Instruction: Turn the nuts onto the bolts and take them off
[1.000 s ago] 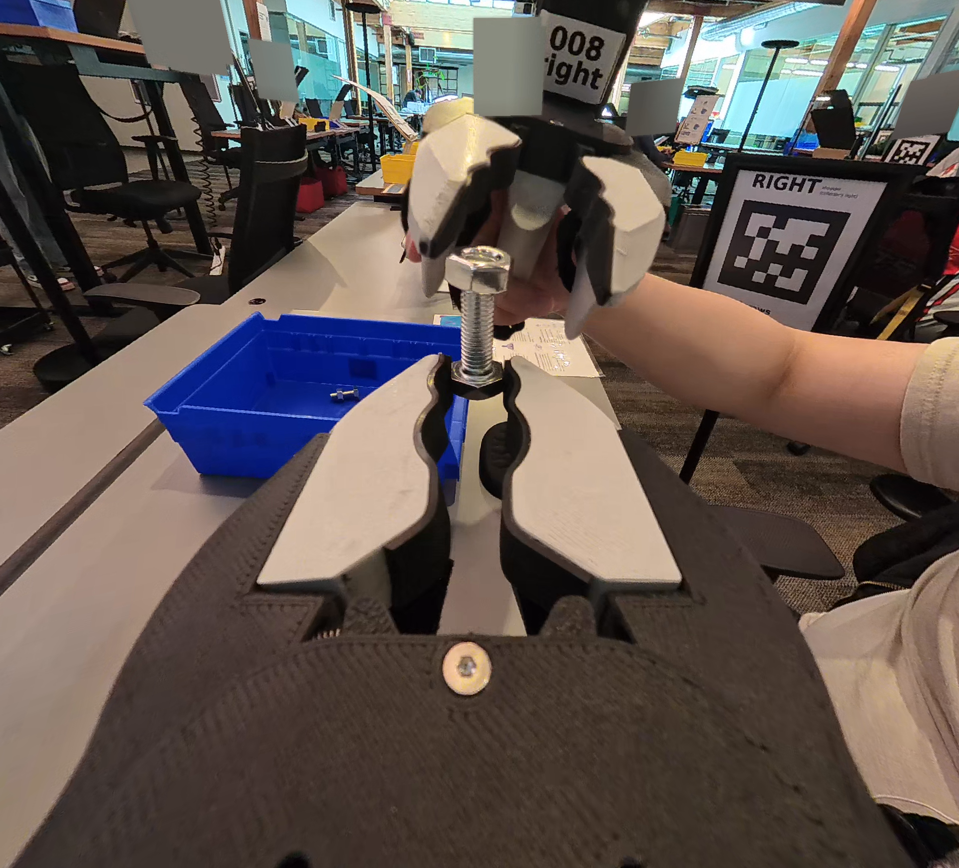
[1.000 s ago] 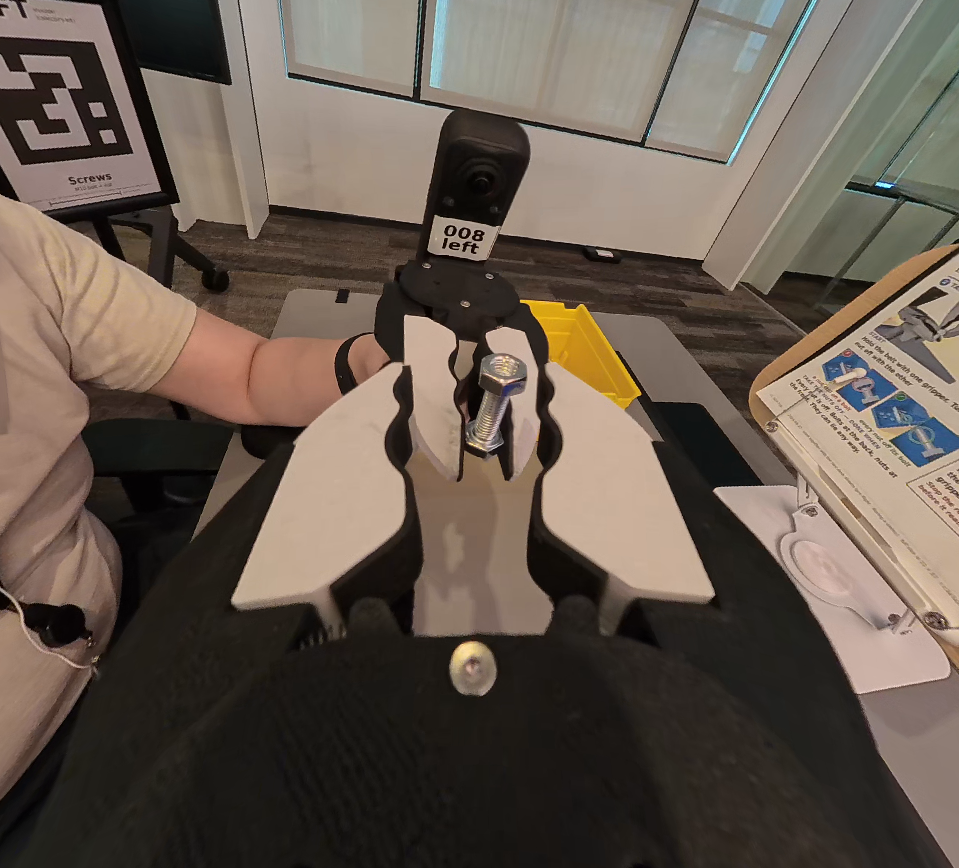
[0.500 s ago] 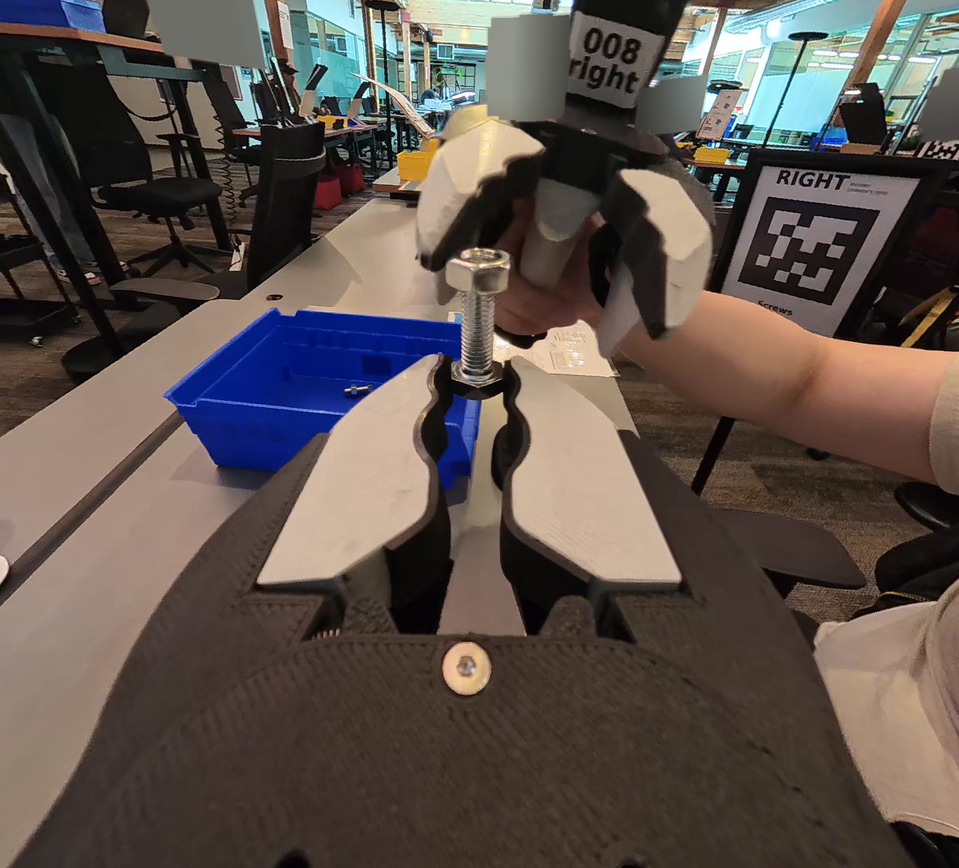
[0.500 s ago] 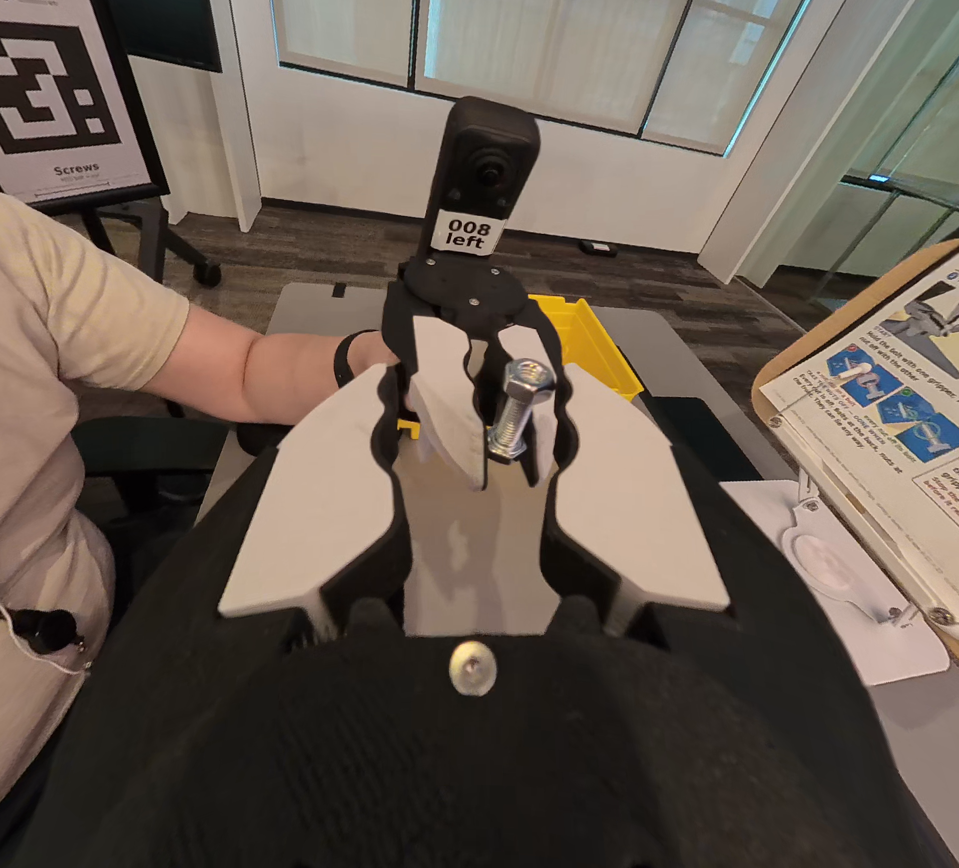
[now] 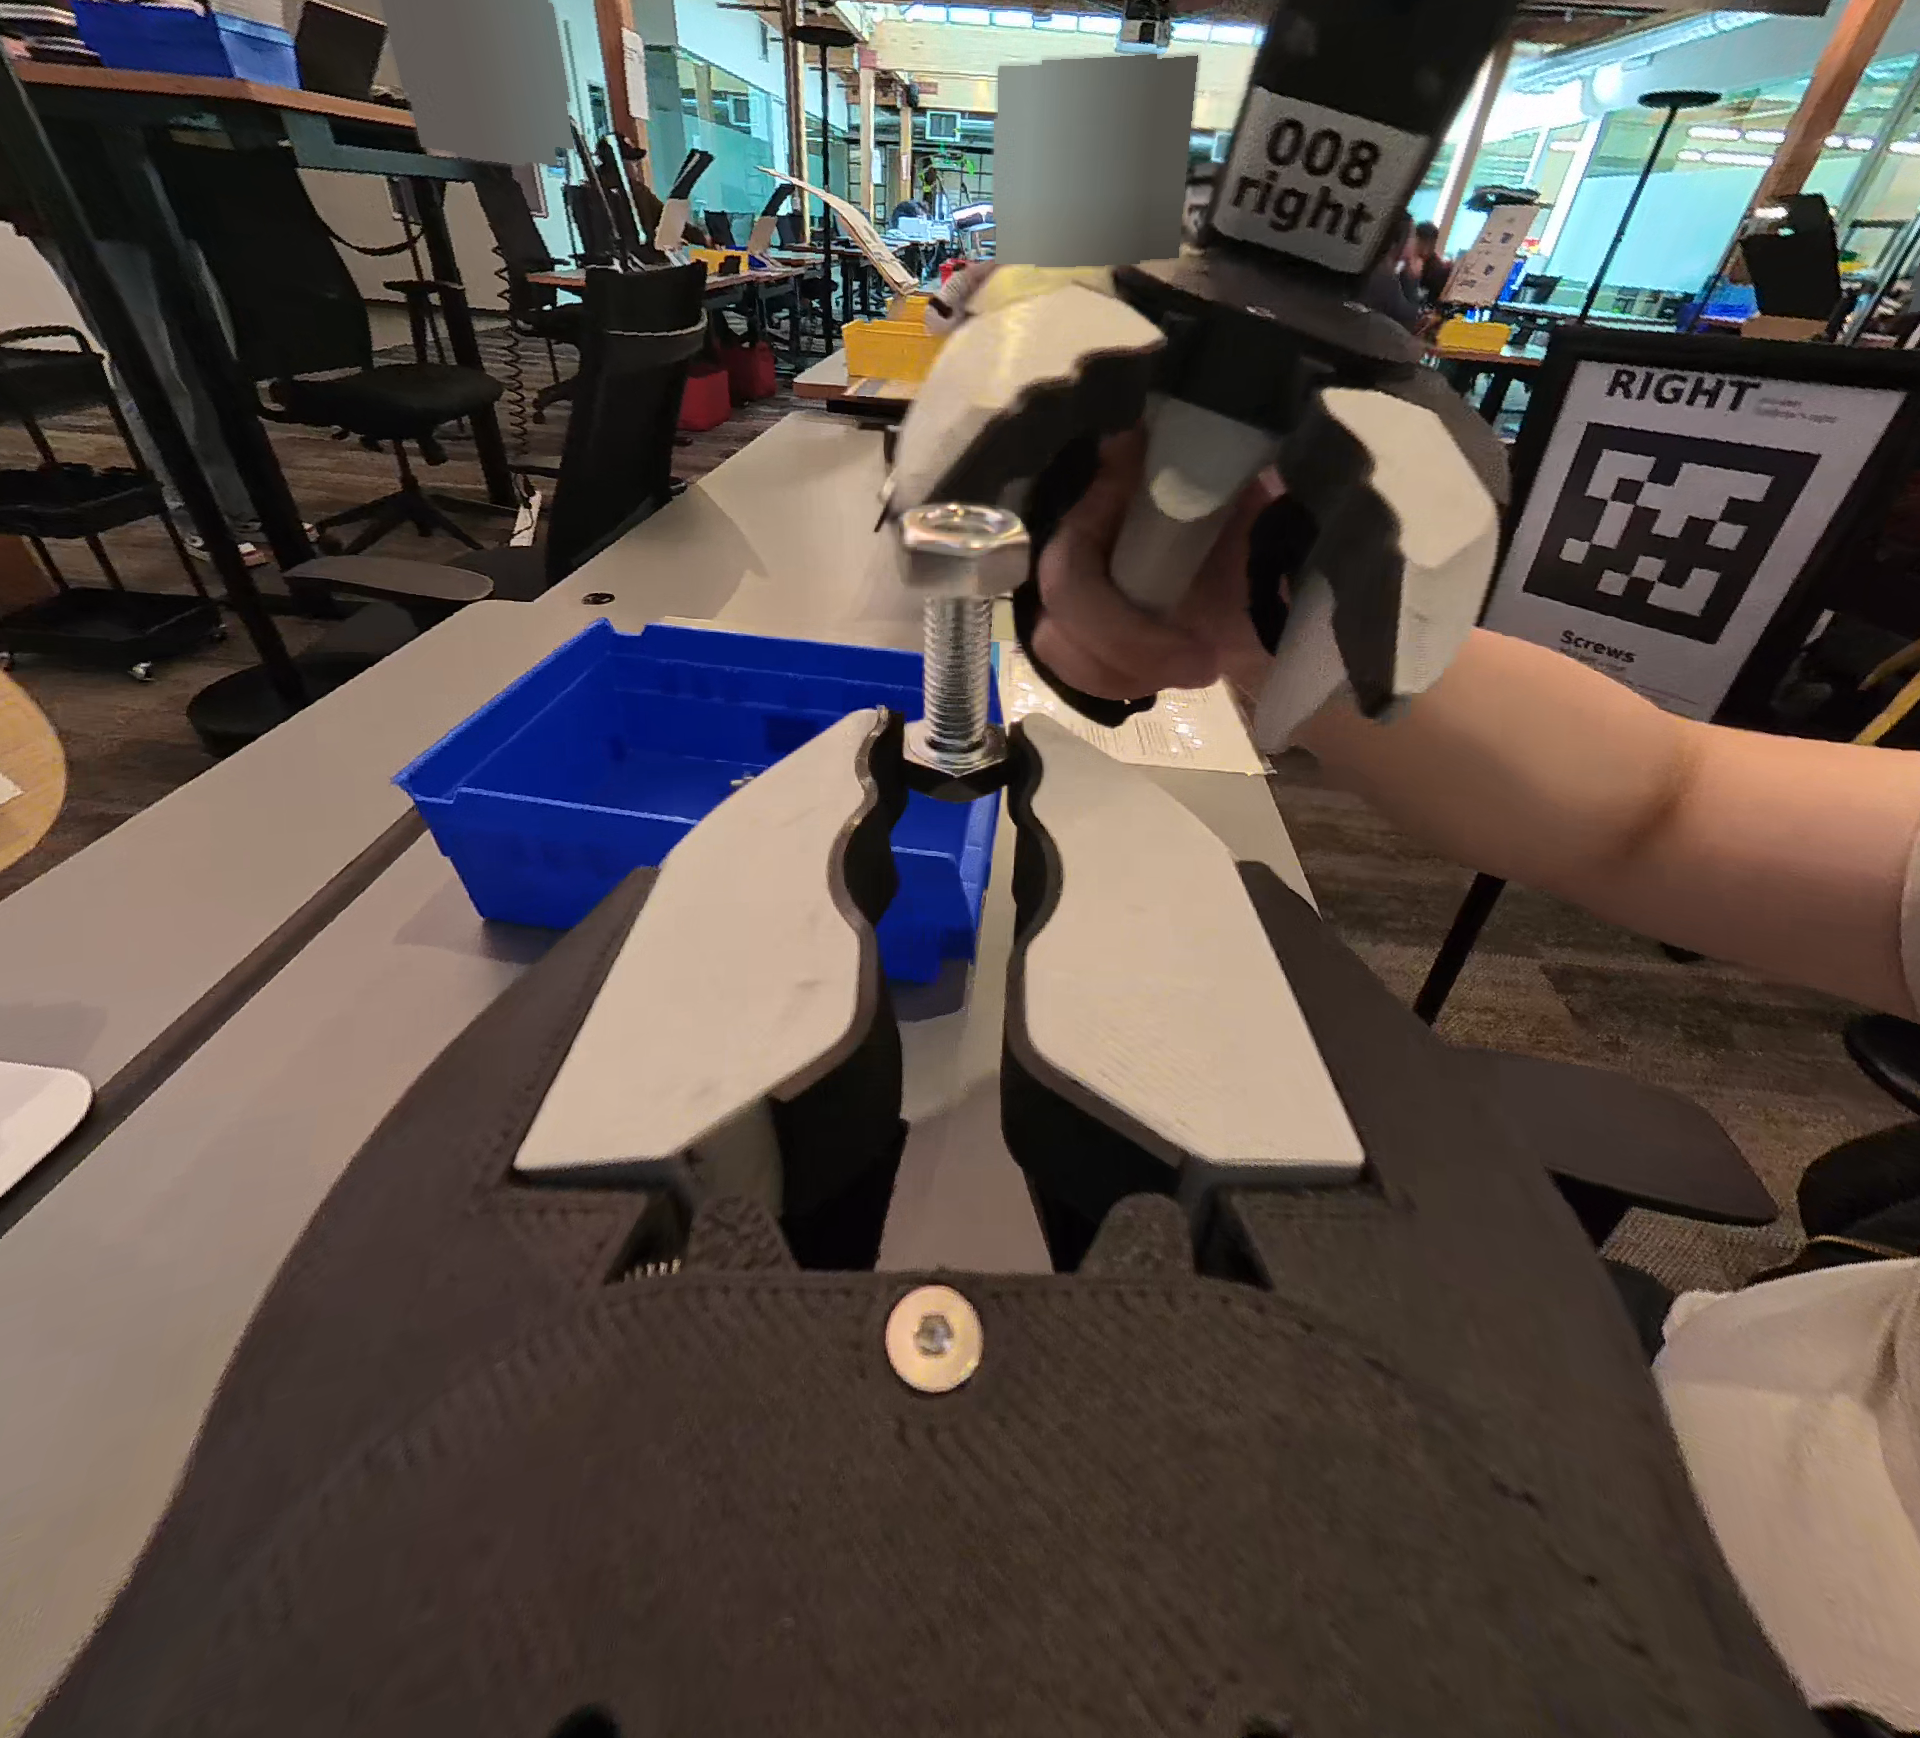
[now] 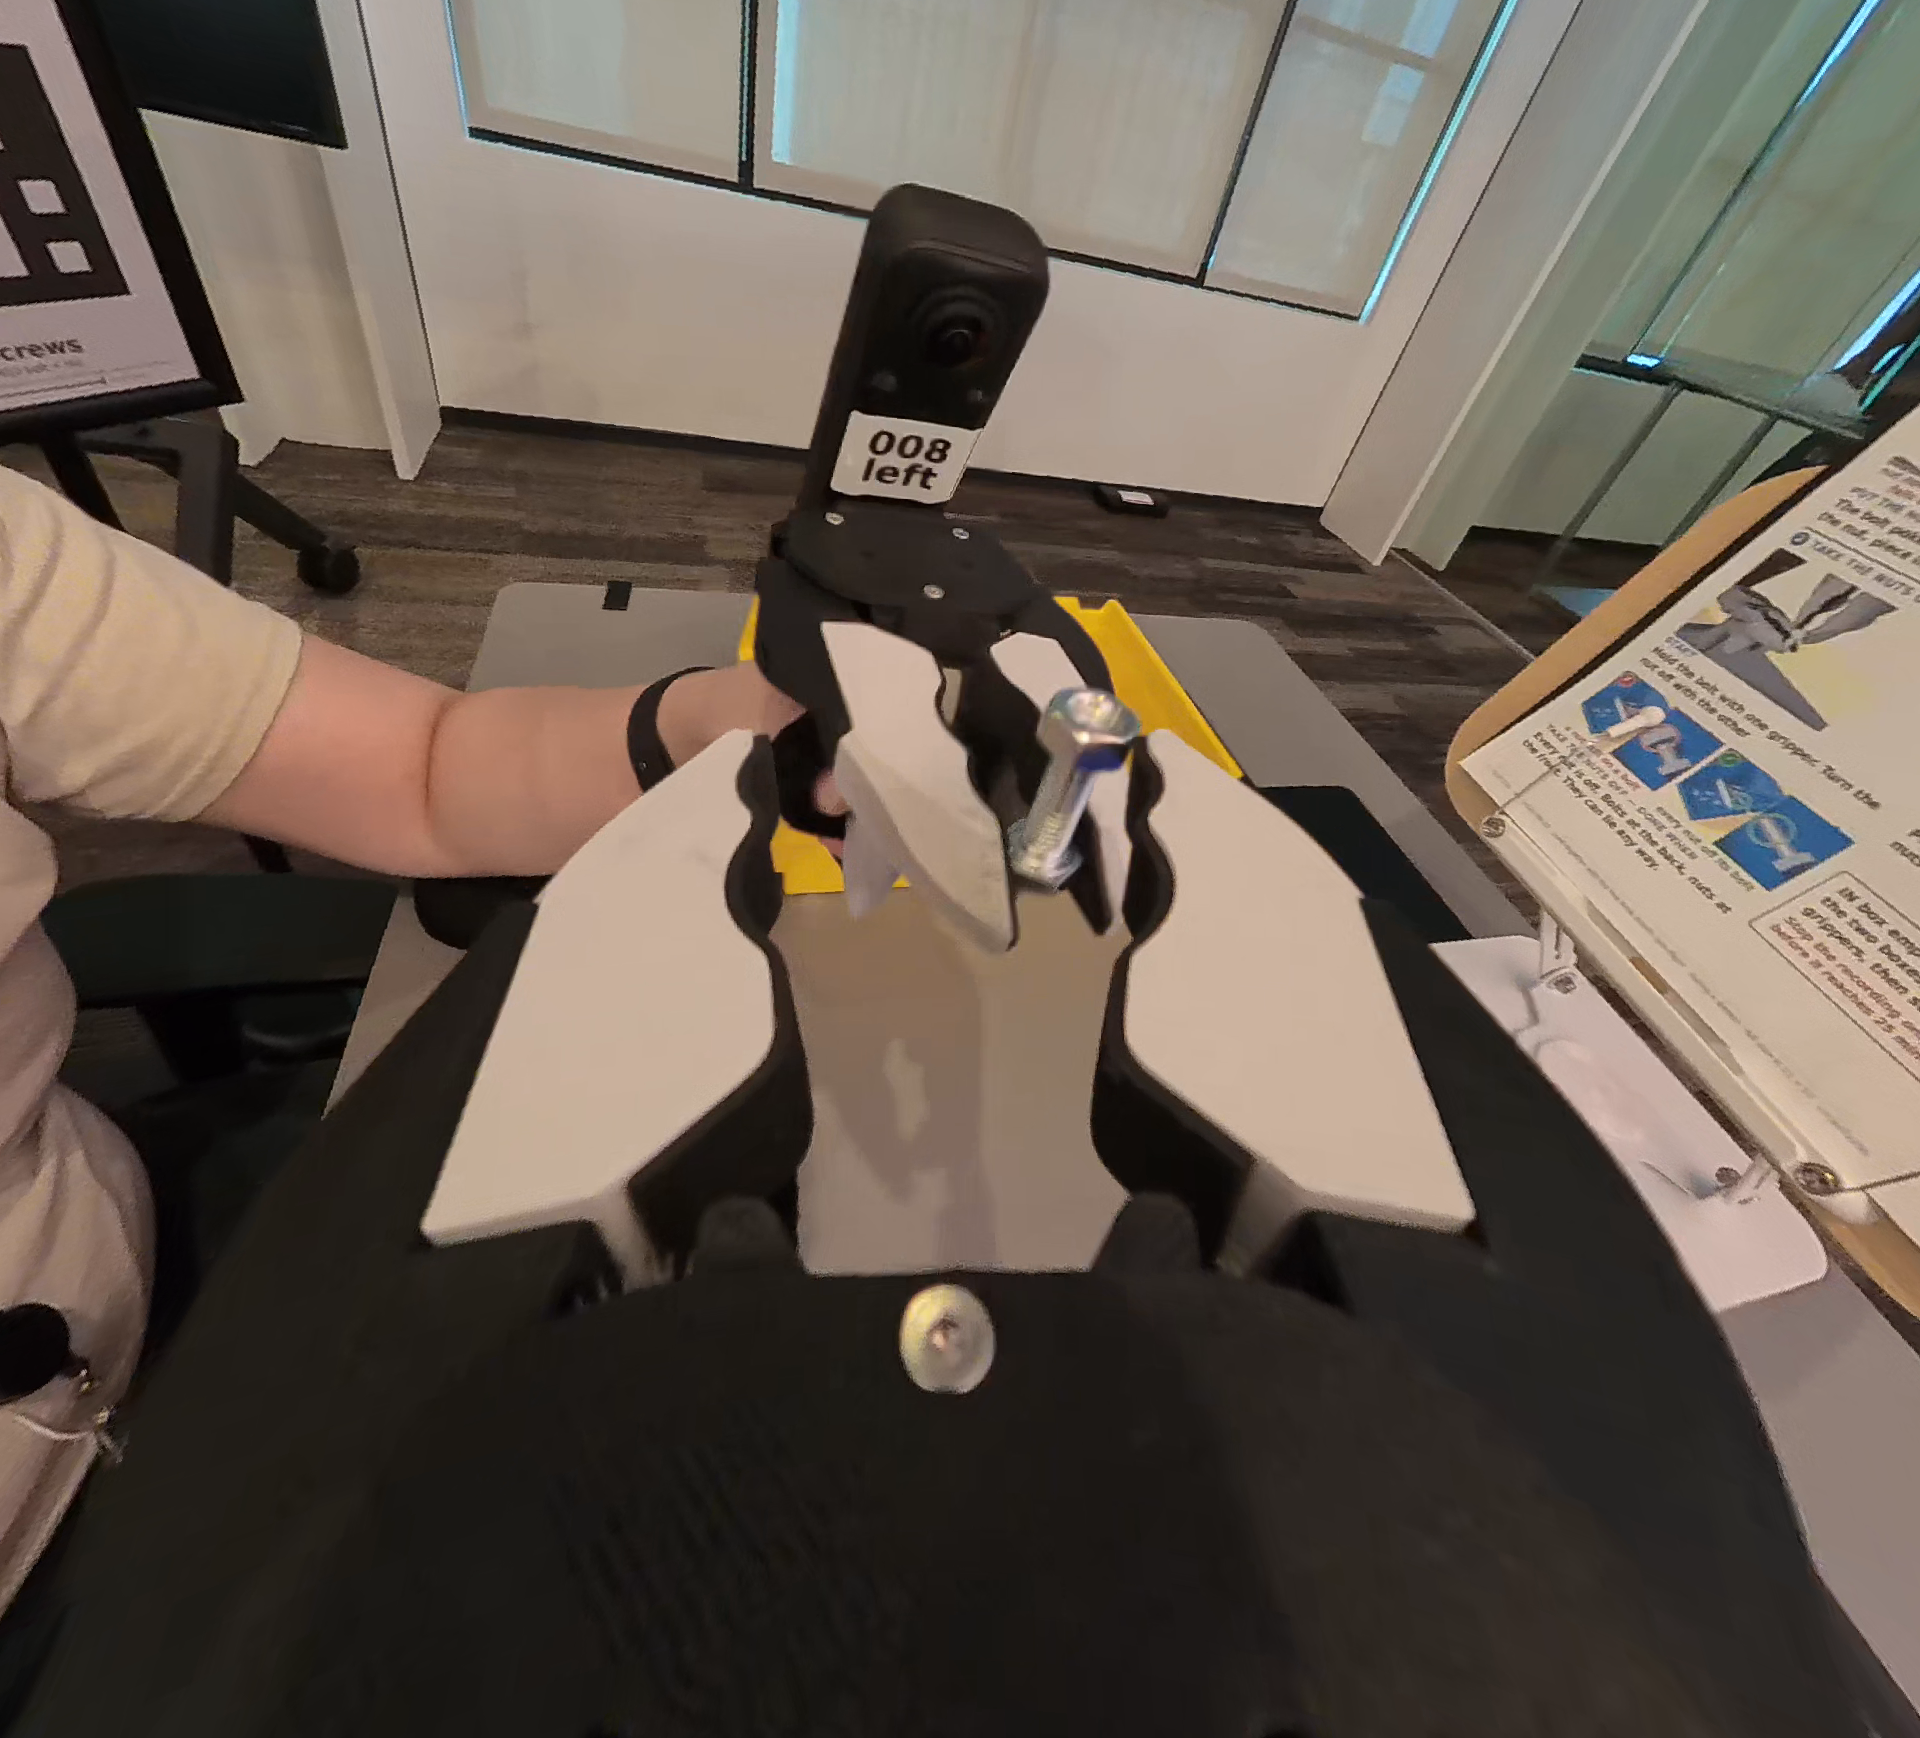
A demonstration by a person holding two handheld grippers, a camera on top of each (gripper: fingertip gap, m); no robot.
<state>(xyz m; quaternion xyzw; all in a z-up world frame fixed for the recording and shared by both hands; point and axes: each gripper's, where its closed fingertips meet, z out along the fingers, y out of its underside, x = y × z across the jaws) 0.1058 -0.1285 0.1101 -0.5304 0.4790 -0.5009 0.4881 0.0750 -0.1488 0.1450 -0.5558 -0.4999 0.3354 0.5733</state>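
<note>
A silver bolt [image 5: 958, 649] stands upright in my left gripper [image 5: 951, 738], which is shut on the hex piece at its lower end. A second hex piece [image 5: 964, 535] sits at the top of the thread. I cannot tell which hex is the nut. My right gripper [image 5: 1091, 608] faces it, open and empty, just right of the bolt's top and clear of it. In the right wrist view my right gripper [image 6: 940, 753] is wide open, and the bolt [image 6: 1065, 795] leans to the right in the left gripper [image 6: 1039, 904].
A blue bin [image 5: 665, 774] with a small fastener inside sits on the grey table [image 5: 208, 961] behind the bolt. A yellow bin [image 6: 1143, 680] lies behind the left gripper. An instruction board [image 6: 1714, 805] and a white pad [image 6: 1621, 1117] are at the right. One gripper's finger ends stand about 4 cm off the other's.
My right gripper has opened wider and drawn away from the bolt's top, off to the side. The left gripper still holds the bolt, which now leans more in the right wrist view.
</note>
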